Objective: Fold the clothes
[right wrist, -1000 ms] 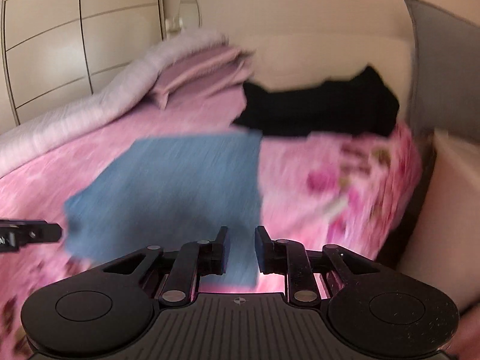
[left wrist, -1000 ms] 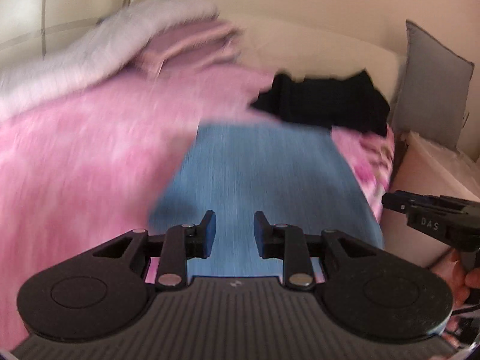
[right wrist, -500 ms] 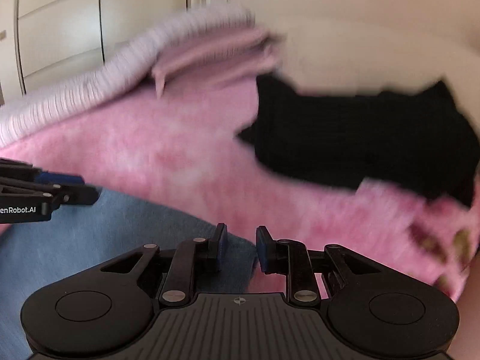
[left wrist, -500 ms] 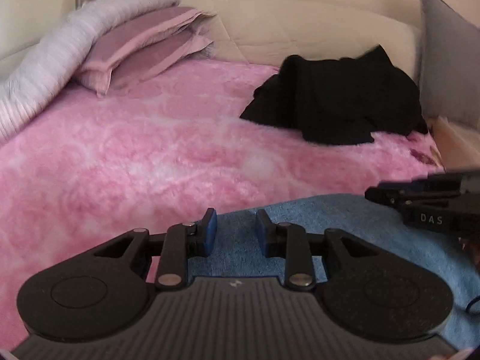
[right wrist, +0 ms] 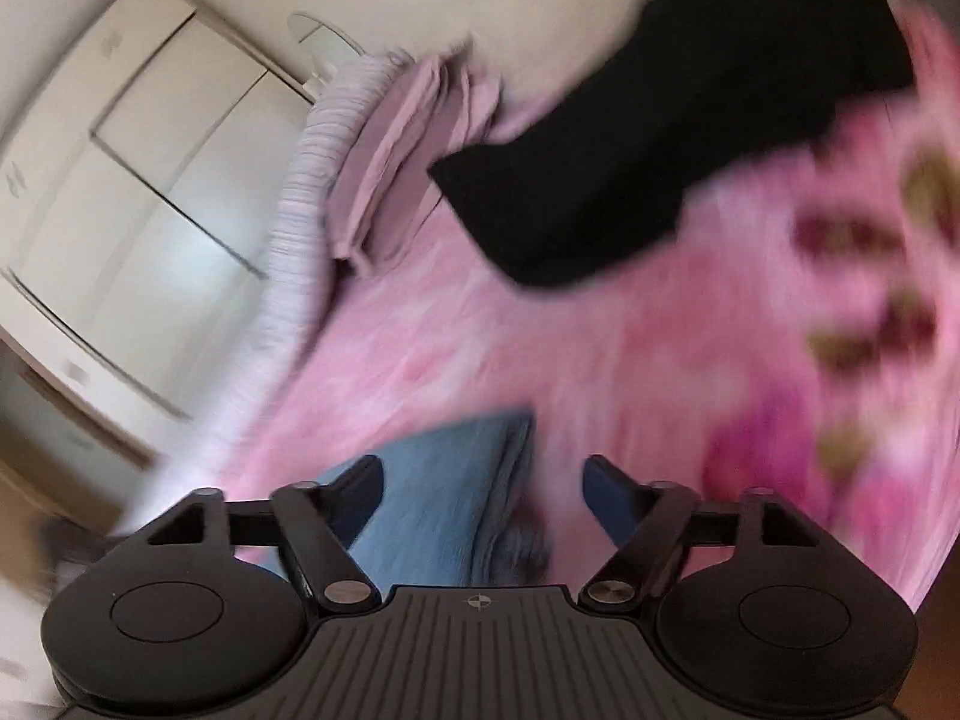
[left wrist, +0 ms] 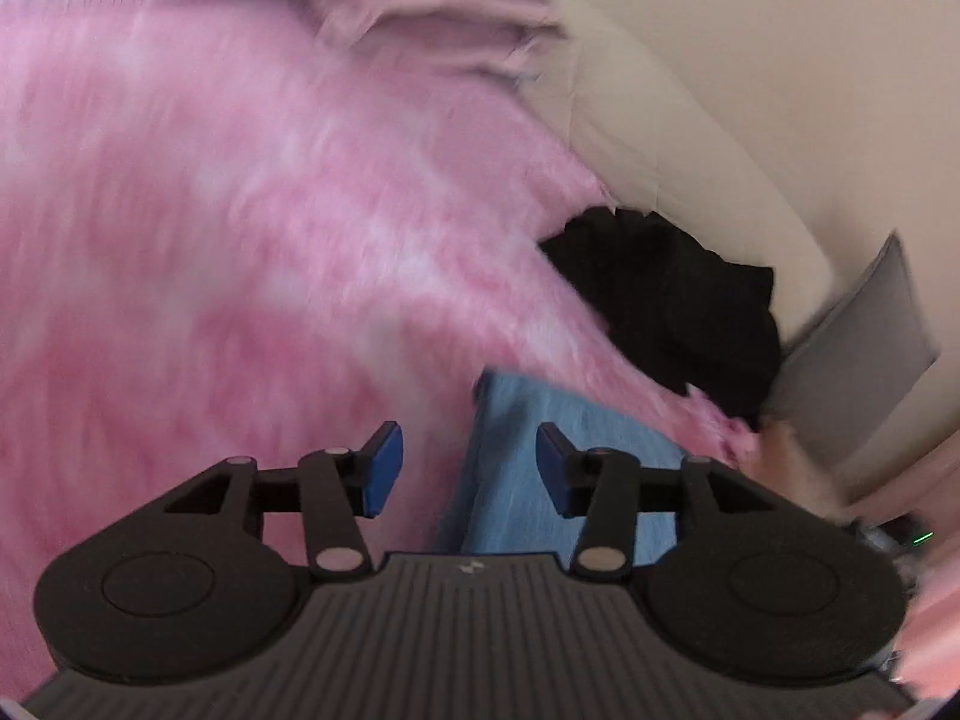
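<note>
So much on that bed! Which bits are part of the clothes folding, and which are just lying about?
Part of the job:
- blue garment, folded on the pink blanket
- black garment, crumpled near the headboard
- left tongs and right tongs, both open and empty

Just lying about:
- pink pillows
- striped white quilt
- grey cushion
- wardrobe

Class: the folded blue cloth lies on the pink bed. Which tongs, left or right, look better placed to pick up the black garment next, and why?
Probably right. The right tongs, open, face the black garment large and nearly ahead; from the open left tongs it sits off to the side. Blur limits certainty.
</note>
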`<state>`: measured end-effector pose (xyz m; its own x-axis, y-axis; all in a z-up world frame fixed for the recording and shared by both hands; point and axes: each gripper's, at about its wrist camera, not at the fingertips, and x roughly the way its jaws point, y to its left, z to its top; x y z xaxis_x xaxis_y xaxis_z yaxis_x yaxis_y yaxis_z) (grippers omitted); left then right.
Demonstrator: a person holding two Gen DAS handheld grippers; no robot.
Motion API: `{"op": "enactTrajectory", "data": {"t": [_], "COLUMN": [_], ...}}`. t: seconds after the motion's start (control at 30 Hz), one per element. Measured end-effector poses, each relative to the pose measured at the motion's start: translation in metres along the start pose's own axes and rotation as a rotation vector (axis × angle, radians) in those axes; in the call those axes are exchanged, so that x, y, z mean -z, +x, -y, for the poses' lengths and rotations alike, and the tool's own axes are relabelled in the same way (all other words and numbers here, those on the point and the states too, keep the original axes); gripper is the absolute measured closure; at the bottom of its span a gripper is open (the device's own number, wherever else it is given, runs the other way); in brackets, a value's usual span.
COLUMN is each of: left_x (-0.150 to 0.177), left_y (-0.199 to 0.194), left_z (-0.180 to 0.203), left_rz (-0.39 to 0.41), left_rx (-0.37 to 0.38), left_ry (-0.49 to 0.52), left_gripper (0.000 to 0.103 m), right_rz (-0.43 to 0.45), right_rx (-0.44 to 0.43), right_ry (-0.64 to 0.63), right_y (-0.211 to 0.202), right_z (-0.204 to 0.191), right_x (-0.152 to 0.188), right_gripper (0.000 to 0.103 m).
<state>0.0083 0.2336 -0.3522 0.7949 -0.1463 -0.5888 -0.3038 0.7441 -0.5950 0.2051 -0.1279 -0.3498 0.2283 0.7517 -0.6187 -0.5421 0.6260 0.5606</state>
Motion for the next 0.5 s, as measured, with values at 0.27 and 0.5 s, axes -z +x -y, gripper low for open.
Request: {"op": "enactTrajectory", "data": {"t": [0.27,0.5], "left_x": [0.022,0.021], "left_y": [0.023,0.044], "left_z": [-0.048,-0.046], "left_rz": [-0.133,-0.156], "left_rx": [0.178,0.225], "left_ry": [-0.206,-0.216], "left_gripper": [0.057,0.052], "right_rz": [-0.113,-0.172], "right_rx": [-0.19,-0.193], "right_ry": [0.216,0.217], "right_y": [-0.027,-0.007], "right_z": [0.032,0.024], "right_x": [0.008,-0.001], "right_gripper": [0.025,0.025]}}
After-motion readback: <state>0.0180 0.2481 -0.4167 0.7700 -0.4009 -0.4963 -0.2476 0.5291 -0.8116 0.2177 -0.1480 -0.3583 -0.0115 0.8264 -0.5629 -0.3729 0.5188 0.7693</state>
